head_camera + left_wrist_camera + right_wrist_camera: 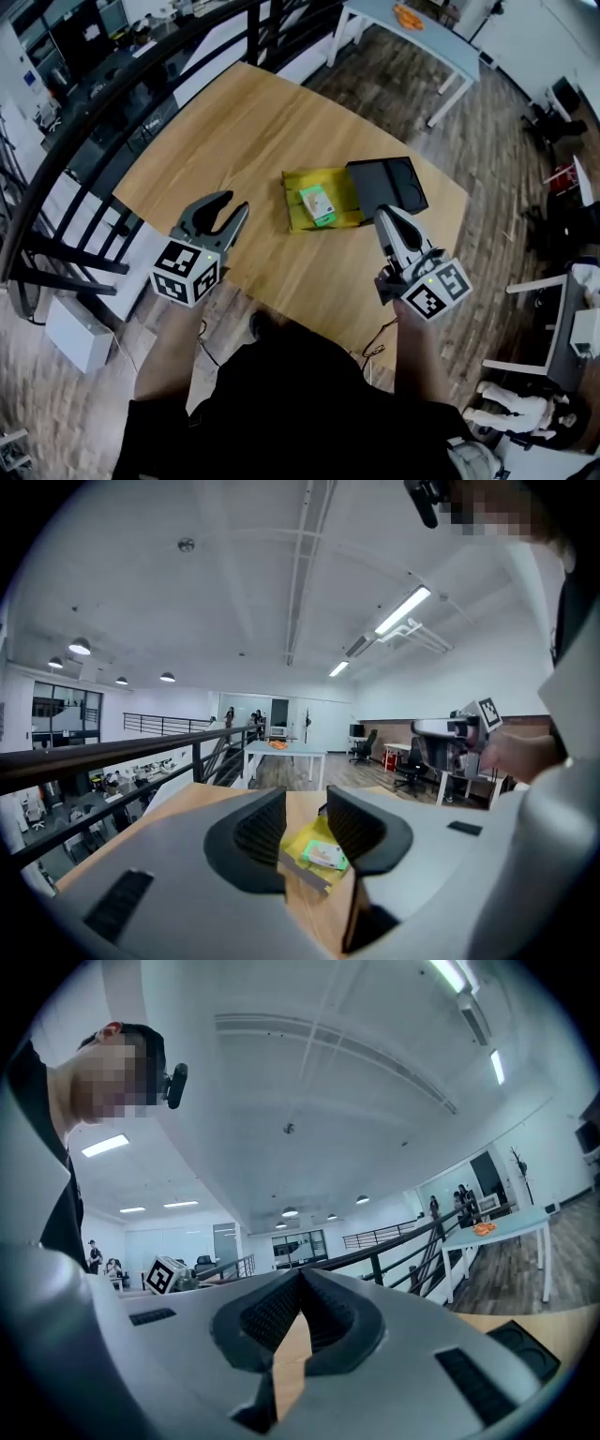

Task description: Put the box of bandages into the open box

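Head view: left gripper (236, 202) fingers partly open, empty; right gripper (383, 213) fingers clenched together, empty.

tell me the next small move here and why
Probably none on the bandage box: it already lies inside the yellow open box, and the left gripper, jaws apart, and right gripper, jaws together, are both empty and clear of it. I would just lower both to rest.

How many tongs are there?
2. The left tongs hover by the table's near left edge, jaws apart. The right tongs hover beside the black lid, jaws together. No others show.
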Motion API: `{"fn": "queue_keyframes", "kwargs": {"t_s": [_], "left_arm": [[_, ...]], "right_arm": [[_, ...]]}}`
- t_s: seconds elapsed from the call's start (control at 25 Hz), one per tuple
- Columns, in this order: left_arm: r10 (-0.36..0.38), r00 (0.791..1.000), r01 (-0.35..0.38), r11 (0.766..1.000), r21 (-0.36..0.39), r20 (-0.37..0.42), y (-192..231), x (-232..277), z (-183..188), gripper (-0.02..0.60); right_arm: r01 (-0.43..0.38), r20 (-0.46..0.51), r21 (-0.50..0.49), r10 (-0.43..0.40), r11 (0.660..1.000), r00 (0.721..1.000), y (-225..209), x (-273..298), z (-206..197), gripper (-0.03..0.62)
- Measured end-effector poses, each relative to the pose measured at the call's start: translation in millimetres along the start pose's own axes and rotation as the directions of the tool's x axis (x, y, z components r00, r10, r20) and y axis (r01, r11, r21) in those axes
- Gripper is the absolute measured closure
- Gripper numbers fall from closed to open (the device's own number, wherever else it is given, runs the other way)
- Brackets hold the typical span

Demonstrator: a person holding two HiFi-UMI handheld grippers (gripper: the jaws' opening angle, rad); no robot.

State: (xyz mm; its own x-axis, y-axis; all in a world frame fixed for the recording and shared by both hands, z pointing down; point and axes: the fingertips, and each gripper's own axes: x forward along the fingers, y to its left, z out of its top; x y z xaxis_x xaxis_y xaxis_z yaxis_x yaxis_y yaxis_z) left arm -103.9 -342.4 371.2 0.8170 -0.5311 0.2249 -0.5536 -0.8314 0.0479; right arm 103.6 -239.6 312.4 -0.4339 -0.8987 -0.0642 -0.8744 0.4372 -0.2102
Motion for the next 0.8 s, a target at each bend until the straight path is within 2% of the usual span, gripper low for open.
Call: {"fn": "queue_keyframes", "kwargs": {"t_s": [0.12,0.28,0.56,0.8], "left_arm": [[0.015,0.999,-0.015,1.000,0.002,0.040,0.4,-22.4,8.6,0.440],[0.075,0.995,-0.076,0.997,0.017,0.063,6.6,-43.8,7.1,0.451],[0.165,0.983,-0.162,0.986,-0.041,0.082,8.1,-64.6,6.4,0.459],[0.191,0.977,-0.189,0.982,-0.029,0.098,-1.6,-55.8,15.4,0.463]], "right_arm": [[0.008,-0.001,-0.047,-0.008,0.999,1.000,9.6,2.7,7.1,0.559],[0.002,0.017,-0.107,0.000,0.994,1.000,19.3,1.3,16.9,0.559],[0.004,0.030,-0.124,0.000,0.992,1.000,11.8,-24.8,25.0,0.559],[0.020,0.028,-0.125,-0.017,0.992,0.999,-11.2,-39.7,27.3,0.559]]}}
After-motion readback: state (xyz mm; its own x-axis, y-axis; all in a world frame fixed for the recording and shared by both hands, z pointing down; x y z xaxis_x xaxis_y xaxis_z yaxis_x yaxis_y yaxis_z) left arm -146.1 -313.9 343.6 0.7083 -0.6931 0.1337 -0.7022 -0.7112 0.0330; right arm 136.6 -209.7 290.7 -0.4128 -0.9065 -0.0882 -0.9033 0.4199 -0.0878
